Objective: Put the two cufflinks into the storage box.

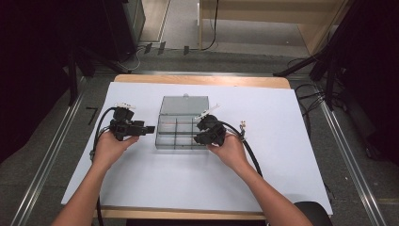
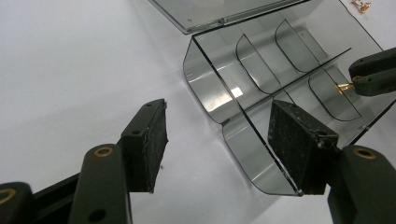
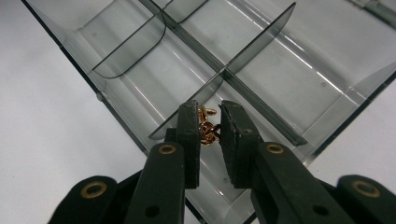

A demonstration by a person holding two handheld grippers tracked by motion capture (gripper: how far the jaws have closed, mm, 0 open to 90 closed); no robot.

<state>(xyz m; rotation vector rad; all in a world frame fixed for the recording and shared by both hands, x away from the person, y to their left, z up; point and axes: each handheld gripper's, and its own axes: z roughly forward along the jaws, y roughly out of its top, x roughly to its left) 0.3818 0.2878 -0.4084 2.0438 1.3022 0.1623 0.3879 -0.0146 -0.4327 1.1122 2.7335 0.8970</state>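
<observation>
Centrally on the white-covered table (image 1: 141, 183) lay a clear grey compartment box (image 1: 181, 127), its lid (image 1: 184, 104) folded open and lying flat on the far side. Over the box's near right corner, the right gripper (image 1: 203, 132) was held by the person's right hand (image 1: 231, 149), its jaws drawn nearly together and clamped on a small cluster of gold-coloured metal pieces (image 3: 207, 128). In the right gripper view that cluster sat between the pads (image 3: 191, 135), above the edge of a compartment by the box's central divider (image 3: 224, 74); whether it touched the box floor could not be told. Just left of the box, the left gripper (image 1: 149, 129) rested in the person's left hand (image 1: 109, 147), pointing right toward the box. Its jaws stood wide apart with nothing between them, one pad (image 2: 299, 140) just beside the box's near left corner. A few more gold pieces (image 1: 243, 125) lay on the table to the right of the box, near the right hand.
</observation>
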